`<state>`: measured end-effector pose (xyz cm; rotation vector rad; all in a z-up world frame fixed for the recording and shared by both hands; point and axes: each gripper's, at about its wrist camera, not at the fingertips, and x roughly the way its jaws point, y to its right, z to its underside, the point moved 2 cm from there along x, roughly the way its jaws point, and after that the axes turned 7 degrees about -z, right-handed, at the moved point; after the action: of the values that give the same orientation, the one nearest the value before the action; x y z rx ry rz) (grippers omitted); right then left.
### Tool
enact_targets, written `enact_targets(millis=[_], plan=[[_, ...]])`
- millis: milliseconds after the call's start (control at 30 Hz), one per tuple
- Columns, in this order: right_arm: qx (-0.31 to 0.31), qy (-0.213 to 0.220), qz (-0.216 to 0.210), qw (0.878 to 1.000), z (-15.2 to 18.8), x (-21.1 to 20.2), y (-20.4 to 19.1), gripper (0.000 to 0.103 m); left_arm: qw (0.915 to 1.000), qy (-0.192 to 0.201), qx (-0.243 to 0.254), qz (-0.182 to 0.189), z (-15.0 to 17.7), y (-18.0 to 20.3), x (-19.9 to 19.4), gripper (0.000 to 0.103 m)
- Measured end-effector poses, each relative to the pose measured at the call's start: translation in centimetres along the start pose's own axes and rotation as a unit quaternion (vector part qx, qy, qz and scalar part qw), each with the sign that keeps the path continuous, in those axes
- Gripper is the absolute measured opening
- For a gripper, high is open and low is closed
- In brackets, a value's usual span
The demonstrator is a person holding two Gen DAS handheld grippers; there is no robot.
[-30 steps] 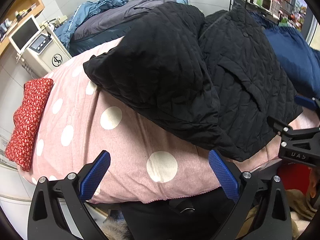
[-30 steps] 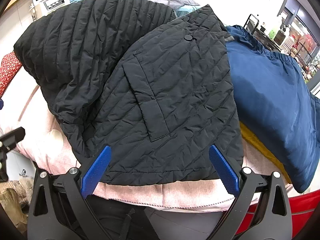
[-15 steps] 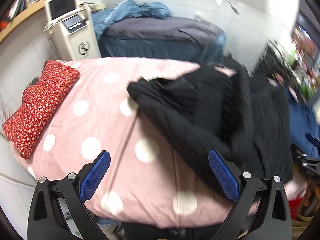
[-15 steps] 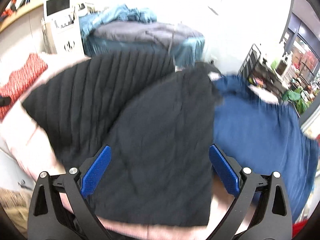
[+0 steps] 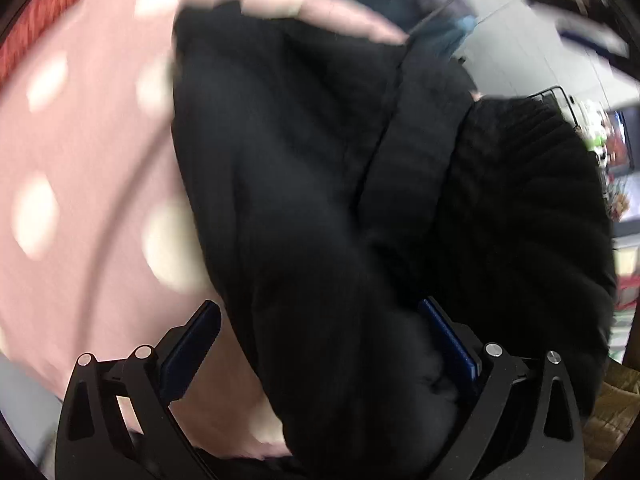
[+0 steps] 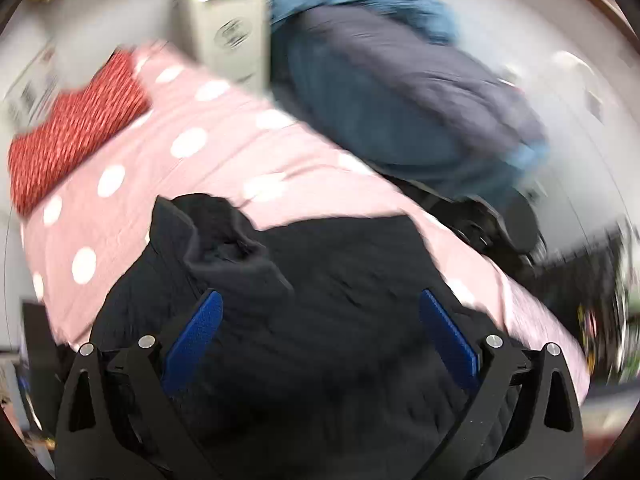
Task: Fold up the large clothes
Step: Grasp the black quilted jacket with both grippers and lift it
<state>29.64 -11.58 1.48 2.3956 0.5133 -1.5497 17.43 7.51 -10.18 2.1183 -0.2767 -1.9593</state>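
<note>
Pink spotted bedding (image 6: 224, 152) covers the work surface, and both views are smeared with motion blur, so fine detail is lost. Beyond the right jaws, at the far left of the bedding, lies a red cushion (image 6: 72, 128); straight ahead past it stands a pale machine (image 6: 228, 36), and to the far right a heap of blue and grey clothes (image 6: 404, 92) is piled up.

The black coat (image 6: 320, 312), the thing being folded, lies bunched on the bedding directly ahead of and between the fingers of both tools. In the right wrist view it fills the gap between the jaws and spreads under them, with a rumpled peak just beyond the left finger. In the left wrist view the coat (image 5: 320, 184) rises from between the jaws and runs away ahead and to the right, a darker band crossing it ahead of the right finger.

The left gripper (image 5: 320, 352) stands spread wide, with cloth bulging between its fingers; its right pad is half buried in the coat, the left pad is bare over the bedding. Nothing is pinched. The right gripper (image 6: 320, 340) is likewise spread wide, its blue pads clear on both sides, the coat below them rather than clamped.

By my reading, the fold is early or midway: the coat is gathered into a lump, not a flat, squared packet. Flattening, bringing the edges in and doubling it over look yet to do.
</note>
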Motion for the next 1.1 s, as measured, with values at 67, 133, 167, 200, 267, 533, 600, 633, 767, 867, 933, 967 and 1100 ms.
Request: enact_targets(millis=[67,133,167,200,267,533,600,633,767,867,933,967,1100], plan=[[-0.039,-0.031,0.006,0.999,-1.5,4.5,-1.3,0.097,0.9993,-0.016,-0.030,0.015,1.0,-1.6,1.8,0.097],[-0.064,-0.067,0.035,0.995,-2.4,9.1,-2.1,0.097,0.9992,-0.016,-0.035,0.010,1.5,-2.4,2.6,0.095],[-0.067,-0.080,0.062,0.993,-2.7,11.4,-2.0,0.097,0.9992,-0.013,-0.037,0.004,1.8,-2.8,3.0,0.095],[-0.059,-0.086,0.084,0.991,-2.9,13.3,-1.6,0.097,0.9991,-0.010,-0.040,0.002,1.9,-3.2,3.3,0.095],[-0.028,-0.081,0.096,0.992,-3.8,15.7,-0.1,0.097,0.9987,-0.013,-0.049,0.012,2.3,-3.7,4.1,0.094],[0.096,-0.141,0.268,0.948,-4.0,22.3,10.6,0.097,0.9975,-0.009,-0.049,0.050,3.9,-5.1,5.1,0.069],[0.145,-0.155,0.254,0.944,-2.1,23.2,13.5,0.097,0.9986,-0.001,-0.023,0.046,4.1,-4.8,5.5,0.052],[0.168,-0.158,0.221,0.948,-1.2,23.6,14.3,0.097,0.9989,0.001,-0.013,0.044,4.1,-4.5,5.7,0.043],[0.213,-0.105,0.128,0.963,0.9,23.1,15.8,0.071,0.9995,0.017,0.013,0.023,4.7,-3.4,5.8,0.029],[0.210,-0.087,0.146,0.963,1.4,21.3,15.0,0.023,0.9991,0.034,0.016,0.019,5.3,-3.4,5.5,0.022],[0.234,-0.050,0.139,0.961,2.2,18.7,15.0,0.014,0.9986,0.047,0.013,0.017,6.0,-3.7,4.7,0.019],[0.240,-0.030,0.135,0.961,2.6,17.2,14.9,0.013,0.9982,0.057,0.012,0.014,6.4,-4.0,4.1,0.017],[0.224,0.074,0.116,0.965,5.4,8.6,13.4,0.011,0.9960,0.089,0.008,0.007,8.0,-5.4,1.5,0.013]])
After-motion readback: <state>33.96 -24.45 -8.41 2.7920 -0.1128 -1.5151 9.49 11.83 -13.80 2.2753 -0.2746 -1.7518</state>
